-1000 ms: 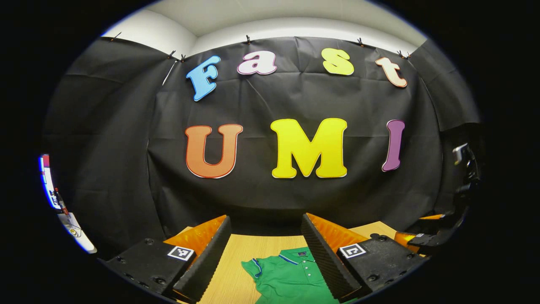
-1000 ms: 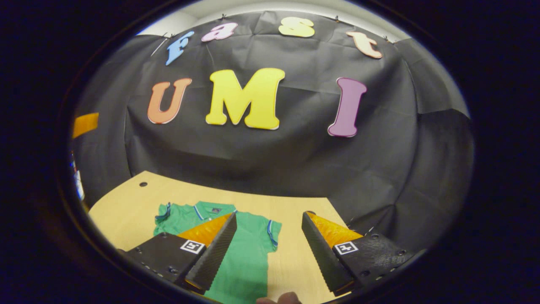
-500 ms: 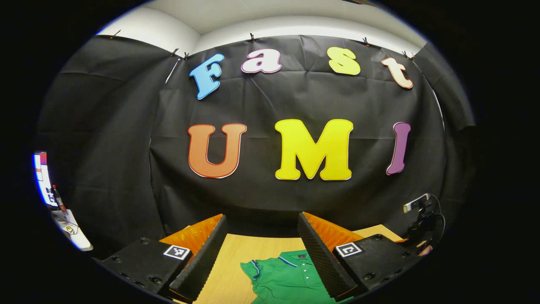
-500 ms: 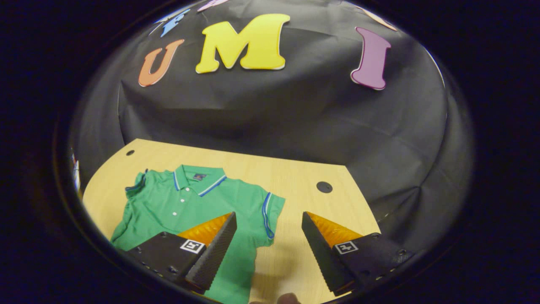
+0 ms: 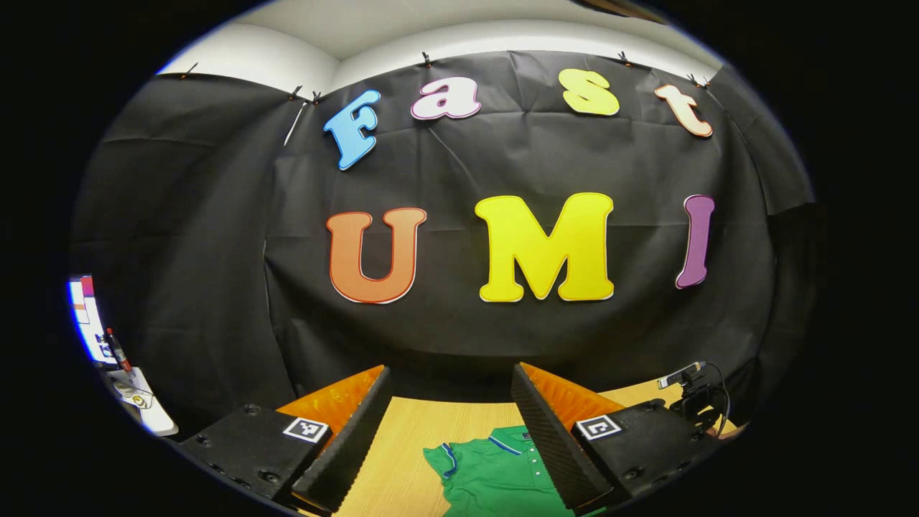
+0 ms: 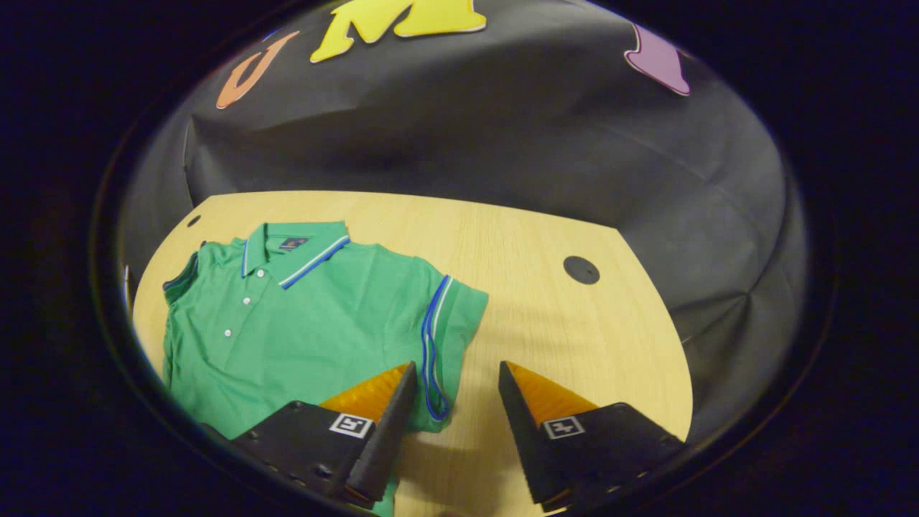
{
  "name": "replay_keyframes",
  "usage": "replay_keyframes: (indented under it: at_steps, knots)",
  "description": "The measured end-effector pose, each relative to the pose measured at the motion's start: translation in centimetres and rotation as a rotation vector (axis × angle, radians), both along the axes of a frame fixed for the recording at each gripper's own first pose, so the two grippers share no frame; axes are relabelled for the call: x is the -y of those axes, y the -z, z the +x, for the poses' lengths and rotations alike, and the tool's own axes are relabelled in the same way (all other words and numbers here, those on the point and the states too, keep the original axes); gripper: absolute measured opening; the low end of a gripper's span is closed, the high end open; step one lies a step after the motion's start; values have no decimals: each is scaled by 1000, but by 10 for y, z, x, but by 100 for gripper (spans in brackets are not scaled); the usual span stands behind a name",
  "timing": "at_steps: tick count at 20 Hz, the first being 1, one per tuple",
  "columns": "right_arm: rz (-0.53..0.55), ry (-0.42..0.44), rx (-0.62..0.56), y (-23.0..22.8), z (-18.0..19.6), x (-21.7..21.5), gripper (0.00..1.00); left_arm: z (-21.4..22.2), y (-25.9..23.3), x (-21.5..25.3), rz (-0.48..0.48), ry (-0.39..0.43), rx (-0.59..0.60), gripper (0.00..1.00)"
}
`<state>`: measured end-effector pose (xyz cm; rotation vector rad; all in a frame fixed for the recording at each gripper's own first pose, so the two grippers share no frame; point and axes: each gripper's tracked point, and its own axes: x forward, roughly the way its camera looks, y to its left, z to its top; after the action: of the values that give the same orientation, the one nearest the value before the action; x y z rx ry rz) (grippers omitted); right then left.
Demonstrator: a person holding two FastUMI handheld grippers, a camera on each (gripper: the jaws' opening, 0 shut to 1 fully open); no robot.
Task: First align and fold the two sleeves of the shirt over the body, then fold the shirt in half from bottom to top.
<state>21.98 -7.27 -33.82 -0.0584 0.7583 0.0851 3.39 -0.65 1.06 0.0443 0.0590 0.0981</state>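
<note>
Both of my grippers are spread apart and hold nothing. Seen in the right gripper view, my right gripper (image 6: 452,373) hangs over the light wooden table (image 6: 546,316), its jaws straddling the lower edge of the near sleeve (image 6: 449,323) of a green polo shirt (image 6: 301,323), though I cannot tell whether either finger touches the cloth. That polo shirt lies face up and mostly flat on the left part of the table, collar toward the black cloth wall (image 6: 502,143). Its collar (image 6: 291,248) carries blue and white stripes, a short row of white buttons runs down the placket, and the sleeve cuff has blue and white trim. A dark round hole (image 6: 581,270) sits in the table, well apart from the shirt. From the left gripper view, my left gripper (image 5: 449,402) points level at the wall, with the shirt's collar and one sleeve low between its fingers. Off to the right stands a small camera (image 5: 682,375) on a stand.
</note>
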Motion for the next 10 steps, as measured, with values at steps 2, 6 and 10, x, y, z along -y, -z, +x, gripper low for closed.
replay_keyframes:
  at_steps: [2,6,10]
  knots:
    - [6,15,-30,11,1,0,58,1,0,2,3,1,-2,100]
    - [21,45,-22,7,5,4,3,2,2,4,7,4,-12,100]
    - [88,39,2,-16,2,-9,0,-4,1,-2,9,-5,-12,100]
